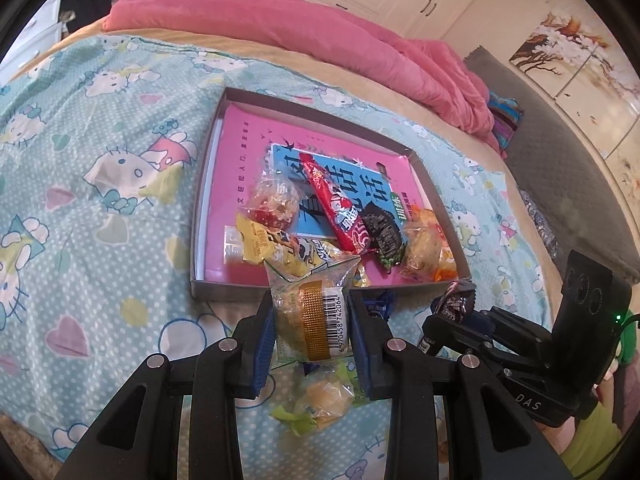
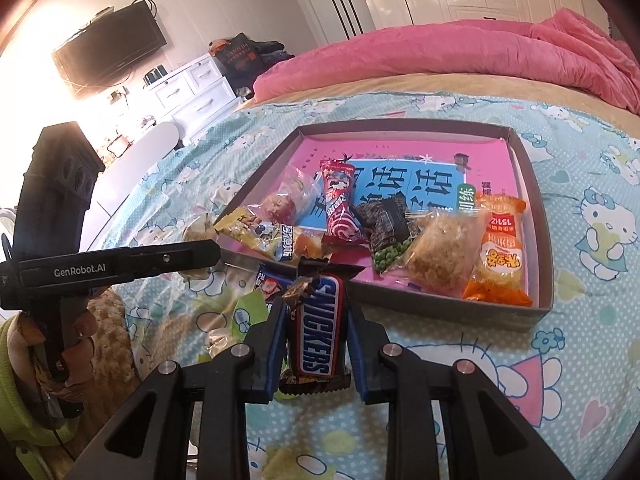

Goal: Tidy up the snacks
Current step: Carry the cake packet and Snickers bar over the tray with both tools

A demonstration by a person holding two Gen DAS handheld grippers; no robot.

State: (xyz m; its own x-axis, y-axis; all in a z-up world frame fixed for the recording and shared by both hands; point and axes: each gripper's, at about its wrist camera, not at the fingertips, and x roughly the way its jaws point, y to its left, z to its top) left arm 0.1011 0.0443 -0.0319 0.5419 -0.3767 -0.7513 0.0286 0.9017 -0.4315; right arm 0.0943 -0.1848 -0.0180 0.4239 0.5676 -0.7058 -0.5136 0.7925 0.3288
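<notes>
My left gripper (image 1: pixel 312 320) is shut on a clear-wrapped yellow pastry (image 1: pixel 310 320) with a gold band and a barcode, held above the bedspread just before the grey box (image 1: pixel 200 184). My right gripper (image 2: pixel 318 328) is shut on a Snickers bar (image 2: pixel 320 328), also lifted near the box's front wall (image 2: pixel 440 304). Inside the box, on a pink book, lie several snacks: a red stick pack (image 1: pixel 334 204), a black pea bag (image 2: pixel 386 236), a yellow wafer pack (image 2: pixel 260 234) and an orange cracker pack (image 2: pixel 500 248). The right gripper (image 1: pixel 460 312) shows at the left view's right side.
A small green-wrapped pastry (image 1: pixel 324 402) lies on the Hello Kitty bedspread (image 1: pixel 100 160) under my left gripper. More loose wrappers (image 2: pixel 248 308) sit left of the Snickers. A pink duvet (image 1: pixel 320 40) is heaped behind the box. A hand (image 2: pixel 76 328) holds the left gripper's handle.
</notes>
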